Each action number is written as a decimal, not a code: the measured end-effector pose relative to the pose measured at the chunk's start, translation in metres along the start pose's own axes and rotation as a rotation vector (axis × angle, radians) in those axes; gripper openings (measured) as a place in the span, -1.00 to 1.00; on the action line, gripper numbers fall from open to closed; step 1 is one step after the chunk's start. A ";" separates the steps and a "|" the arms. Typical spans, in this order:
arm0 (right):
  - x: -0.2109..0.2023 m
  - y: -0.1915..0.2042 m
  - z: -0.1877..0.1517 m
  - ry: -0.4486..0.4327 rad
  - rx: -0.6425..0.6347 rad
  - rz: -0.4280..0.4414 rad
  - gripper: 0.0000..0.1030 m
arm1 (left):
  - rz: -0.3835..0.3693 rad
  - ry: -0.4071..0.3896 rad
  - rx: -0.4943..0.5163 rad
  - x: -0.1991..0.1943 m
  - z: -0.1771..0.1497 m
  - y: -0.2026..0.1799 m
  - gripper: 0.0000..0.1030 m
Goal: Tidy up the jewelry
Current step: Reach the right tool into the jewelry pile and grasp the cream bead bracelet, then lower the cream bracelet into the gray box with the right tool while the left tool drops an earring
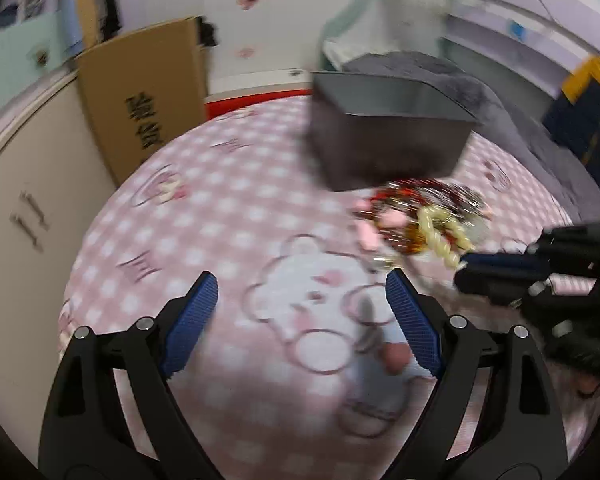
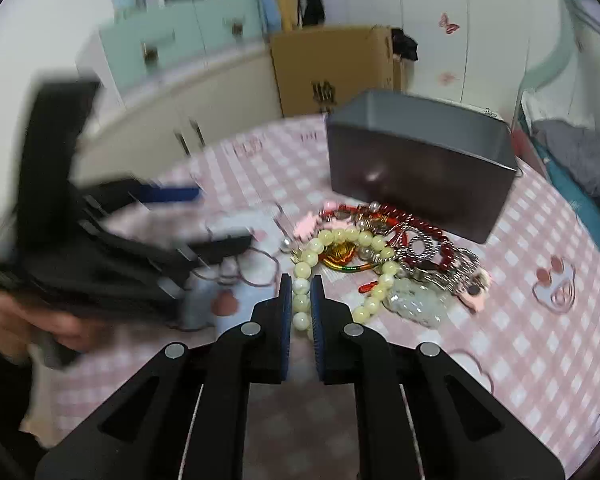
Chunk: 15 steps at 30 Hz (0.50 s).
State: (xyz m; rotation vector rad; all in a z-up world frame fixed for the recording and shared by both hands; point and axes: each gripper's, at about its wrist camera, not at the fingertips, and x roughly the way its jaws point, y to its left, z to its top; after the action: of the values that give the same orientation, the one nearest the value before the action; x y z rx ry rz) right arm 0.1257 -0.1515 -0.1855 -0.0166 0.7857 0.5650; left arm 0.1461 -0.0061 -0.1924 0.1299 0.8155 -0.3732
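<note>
A pink checked cloth (image 1: 228,200) with cartoon bears covers the bed or table, with pale cupboards and a cardboard box (image 1: 140,92) behind it.

From the left wrist camera, the dark box (image 1: 384,136) stands open at the top toward the far side of the cloth. The jewelry pile (image 1: 424,216) lies just in front of the dark box, on the nearer side. The left claw (image 1: 300,308) hangs over bare cloth in front of the dark box and to the left of the pile, its blue pads spread wide with nothing between them. It appears to be waiting clear of the heap so the other hand can work. The right claw (image 1: 464,270) reaches in from the right edge, its tip at the near end of the cream bead bracelet (image 1: 440,236).

From the right wrist camera, the dark box (image 2: 416,168) sits beyond the jewelry pile (image 2: 400,256), which touches or nearly touches its front wall. The right claw (image 2: 301,284) is pressed together on the cream bead bracelet (image 2: 340,240), a run of beads caught between the pads at the near edge of the pile, farthest from the dark box. Pinching that outer strand probably lets it be lifted free of the red beads (image 2: 412,224) and silver chains tangled closer to the dark box. The left claw (image 2: 220,216) is blurred on the left, gaping, held by a hand (image 2: 40,328).
</note>
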 end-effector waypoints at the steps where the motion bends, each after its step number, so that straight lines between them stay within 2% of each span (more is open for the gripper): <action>1: -0.006 -0.002 0.000 -0.015 0.027 0.018 -0.85 | -0.013 0.004 0.019 0.003 0.000 -0.006 0.64; 4: -0.023 -0.012 -0.002 -0.055 0.106 0.061 -0.85 | -0.031 0.041 0.064 0.015 0.006 -0.022 0.64; 7: -0.036 -0.018 -0.003 -0.087 0.153 0.095 -0.85 | -0.048 0.073 0.078 0.026 0.011 -0.032 0.10; 8: -0.040 -0.017 -0.004 -0.099 0.164 0.105 -0.85 | -0.058 0.071 0.082 0.027 0.012 -0.033 -0.21; 11: -0.057 -0.018 -0.003 -0.119 0.178 0.120 -0.85 | -0.091 0.066 0.063 0.028 0.014 -0.034 -0.64; 15: -0.070 -0.017 -0.004 -0.133 0.173 0.125 -0.85 | -0.142 0.056 0.018 0.024 0.011 -0.030 -0.69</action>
State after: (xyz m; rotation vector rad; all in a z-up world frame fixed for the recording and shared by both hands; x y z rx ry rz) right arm 0.0912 -0.2000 -0.1448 0.2286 0.7068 0.6087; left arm 0.1579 -0.0432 -0.2016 0.1003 0.8792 -0.5125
